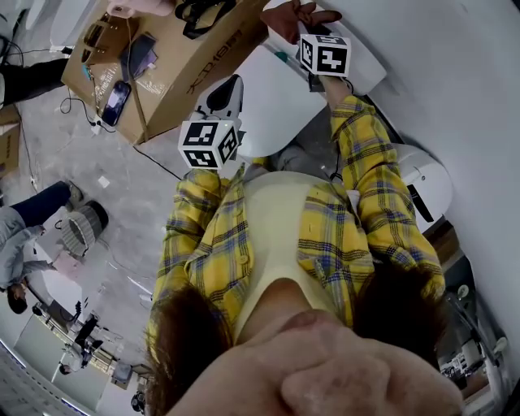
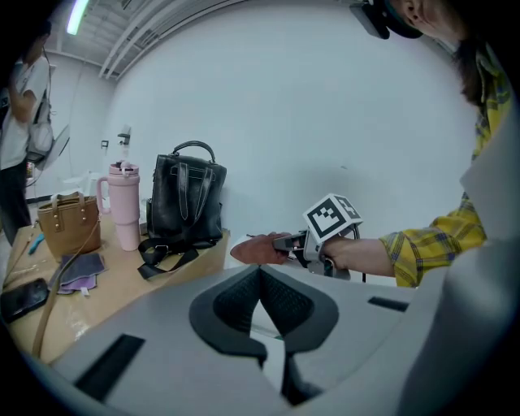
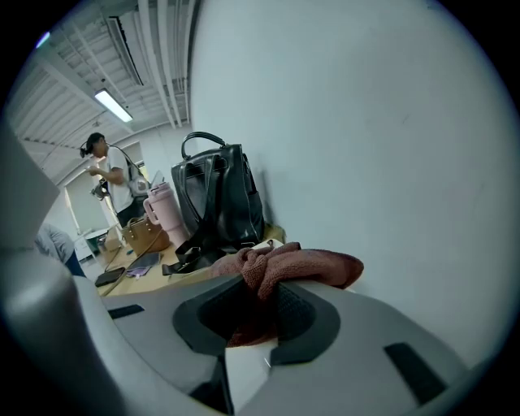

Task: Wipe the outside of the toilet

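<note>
The white toilet [image 1: 272, 101] stands against the wall, below my two grippers in the head view. My right gripper [image 1: 311, 34] is at its far top edge, shut on a reddish-brown cloth [image 1: 294, 16]. In the right gripper view the cloth [image 3: 305, 266] bunches out between the pads, close to the white wall. My left gripper [image 1: 230, 88] hangs over the toilet's left side with its jaws shut and nothing in them. The left gripper view looks past its own closed jaws at the right gripper [image 2: 283, 242] and the cloth [image 2: 252, 249].
A cardboard-topped table [image 1: 213, 71] beside the toilet carries a black bag [image 2: 187, 199], a pink tumbler [image 2: 124, 205], a brown handbag [image 2: 69, 229] and a phone [image 2: 20, 297]. Another person [image 1: 24, 231] is at the left. A white wall [image 1: 463, 81] is on the right.
</note>
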Demonstrator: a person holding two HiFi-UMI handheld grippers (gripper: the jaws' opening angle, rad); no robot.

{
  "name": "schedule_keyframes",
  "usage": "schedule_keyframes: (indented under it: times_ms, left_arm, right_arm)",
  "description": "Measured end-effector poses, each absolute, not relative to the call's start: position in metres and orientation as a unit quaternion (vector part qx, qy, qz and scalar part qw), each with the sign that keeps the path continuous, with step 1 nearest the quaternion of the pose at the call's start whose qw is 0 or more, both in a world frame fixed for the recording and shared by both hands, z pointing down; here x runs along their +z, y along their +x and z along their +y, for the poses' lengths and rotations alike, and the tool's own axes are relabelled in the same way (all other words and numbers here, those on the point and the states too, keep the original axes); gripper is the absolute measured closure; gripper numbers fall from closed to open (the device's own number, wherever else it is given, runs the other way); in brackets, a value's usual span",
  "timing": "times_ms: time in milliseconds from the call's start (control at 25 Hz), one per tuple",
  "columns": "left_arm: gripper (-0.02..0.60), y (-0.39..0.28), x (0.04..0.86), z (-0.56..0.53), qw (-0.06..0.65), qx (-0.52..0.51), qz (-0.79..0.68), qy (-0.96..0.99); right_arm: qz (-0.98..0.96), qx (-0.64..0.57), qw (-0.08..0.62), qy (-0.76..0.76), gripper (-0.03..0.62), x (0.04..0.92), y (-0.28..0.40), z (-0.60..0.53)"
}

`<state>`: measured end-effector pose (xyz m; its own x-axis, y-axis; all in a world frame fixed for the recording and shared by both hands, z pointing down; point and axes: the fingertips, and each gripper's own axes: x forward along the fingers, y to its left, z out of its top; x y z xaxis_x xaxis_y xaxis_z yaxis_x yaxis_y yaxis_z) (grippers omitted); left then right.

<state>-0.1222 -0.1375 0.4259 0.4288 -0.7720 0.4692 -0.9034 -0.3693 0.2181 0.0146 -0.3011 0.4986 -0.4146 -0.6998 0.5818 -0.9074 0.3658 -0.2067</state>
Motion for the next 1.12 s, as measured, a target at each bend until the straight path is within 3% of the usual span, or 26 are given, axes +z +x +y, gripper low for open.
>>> schedule_keyframes:
  times_ms: [760, 1120]
  left_arm:
    - [0.574, -0.090, 0.425, -0.118, 0.216, 0.158, -0.457, 0.848]
    - [0.574, -0.077, 0.428, -0.110, 0.212, 0.162, -0.433, 0.861]
  right_arm:
    - [-0.761, 0.280, 0.170, 0.560, 0.503, 0.499, 0.094, -0.224]
    - [-0.770, 0.254, 0.164, 0.563, 0.505, 0.490, 0.096, -0.207]
